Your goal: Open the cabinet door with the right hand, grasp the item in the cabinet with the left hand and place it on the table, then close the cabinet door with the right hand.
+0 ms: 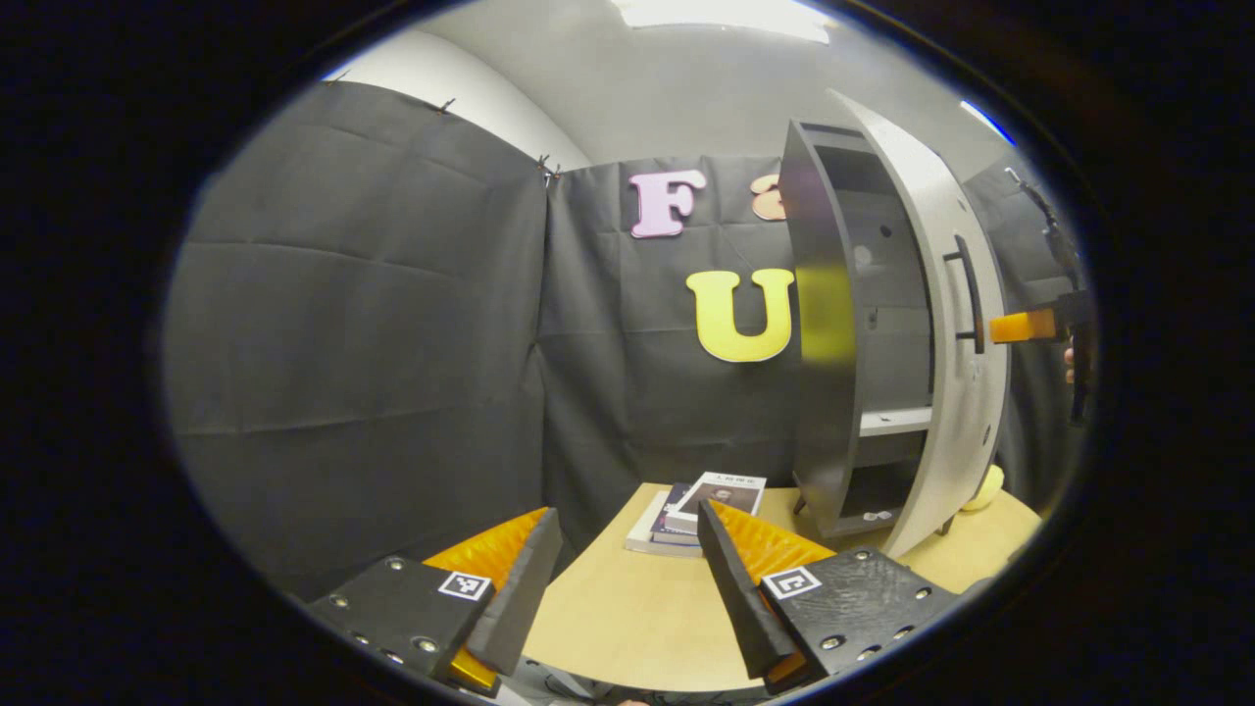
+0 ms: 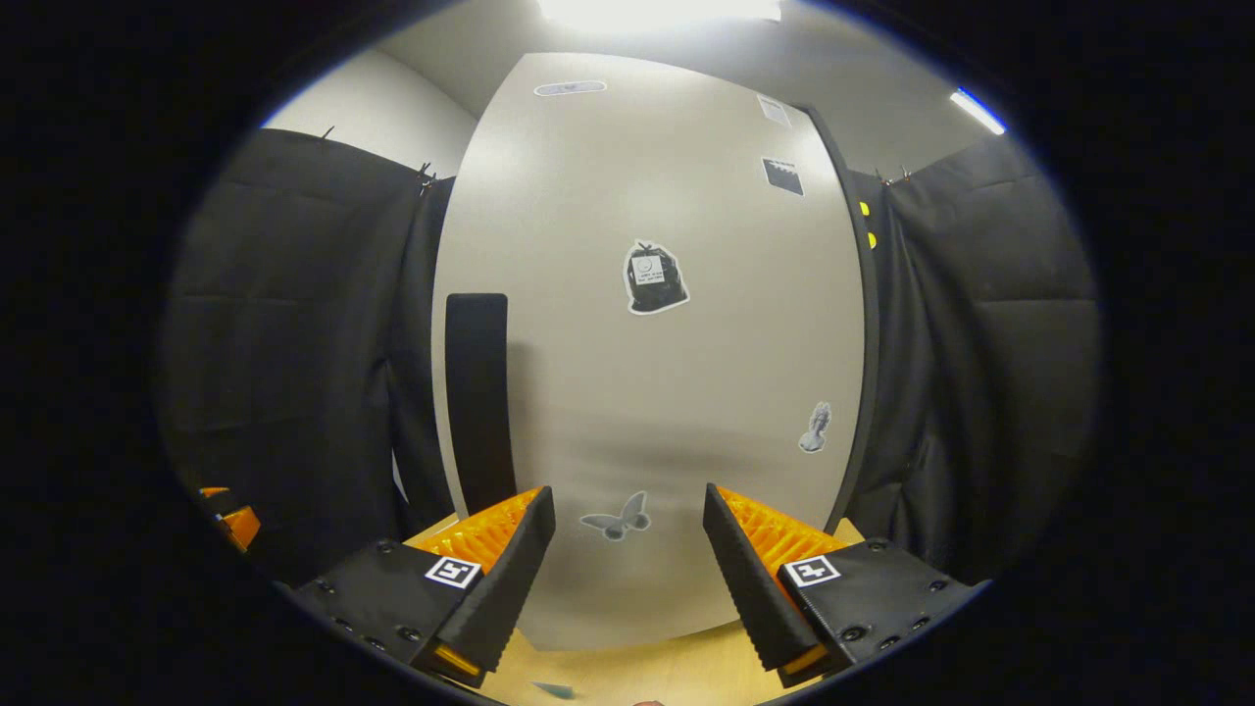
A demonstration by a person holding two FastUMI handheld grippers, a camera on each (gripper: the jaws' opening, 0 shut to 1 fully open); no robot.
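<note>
- One of three steps looks part done: the tall grey cabinet [image 1: 833, 324] on the pale wooden table [image 1: 627, 628] has its light grey door [image 1: 956, 324] swung partly open, as the left gripper view shows; my judgement is that taking the item out and closing the door are both left to do.
- The item to be fetched cannot be told for certain: a white shelf [image 1: 894, 422] crosses the cabinet's inside, and a small pale thing [image 1: 876, 515] lies on the cabinet floor, too small to name.
- The left gripper [image 1: 618, 579] hangs low over the table's near edge, well apart from the cabinet, aimed toward it; its jaws stand wide apart and hold nothing.
- The right gripper [image 2: 627, 564] faces the door's sticker-marked front closely, with the black vertical bar handle [image 2: 477, 397] just up and left of its left finger; its jaws stand apart, gripping nothing.
- In the left gripper view that right gripper shows at the far right, its finger tip just beside the handle.
- A stack of books [image 1: 698, 510] lies on the table near the cabinet's foot.
</note>
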